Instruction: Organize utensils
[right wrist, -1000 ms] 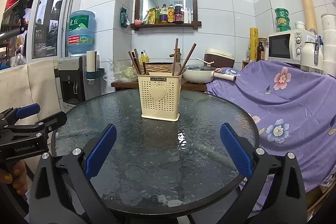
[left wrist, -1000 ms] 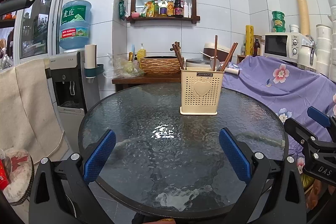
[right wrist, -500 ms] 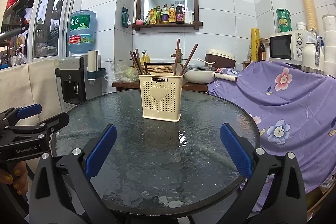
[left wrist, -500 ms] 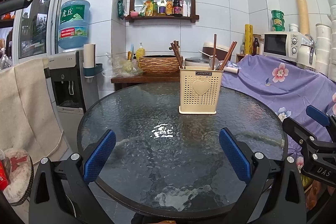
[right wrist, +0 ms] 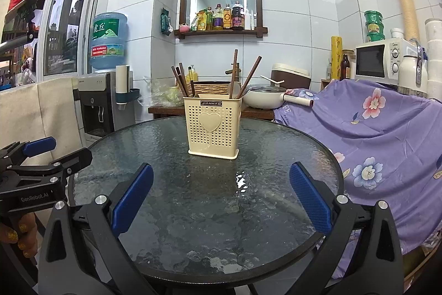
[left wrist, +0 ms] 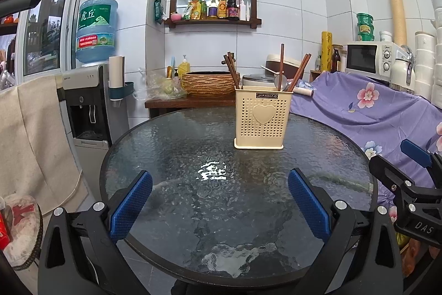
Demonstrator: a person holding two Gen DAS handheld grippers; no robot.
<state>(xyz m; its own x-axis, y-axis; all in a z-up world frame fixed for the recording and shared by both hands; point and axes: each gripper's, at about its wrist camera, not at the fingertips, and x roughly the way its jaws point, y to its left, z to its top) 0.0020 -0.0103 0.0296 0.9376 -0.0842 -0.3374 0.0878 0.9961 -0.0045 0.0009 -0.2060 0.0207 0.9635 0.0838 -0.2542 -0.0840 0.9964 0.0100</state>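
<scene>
Only the right wrist view shows the hand [right wrist: 16, 235] gripping the left gripper [left wrist: 219, 199]. Both it and the right gripper [right wrist: 221, 191] hang released, fingers spread and empty, over the round glass bench's [left wrist: 165, 145] near edge. The cream utensil holder [left wrist: 261, 119] with chopsticks [left wrist: 281, 65] stands toward the far edge. White tiled walls enclose the room.
</scene>
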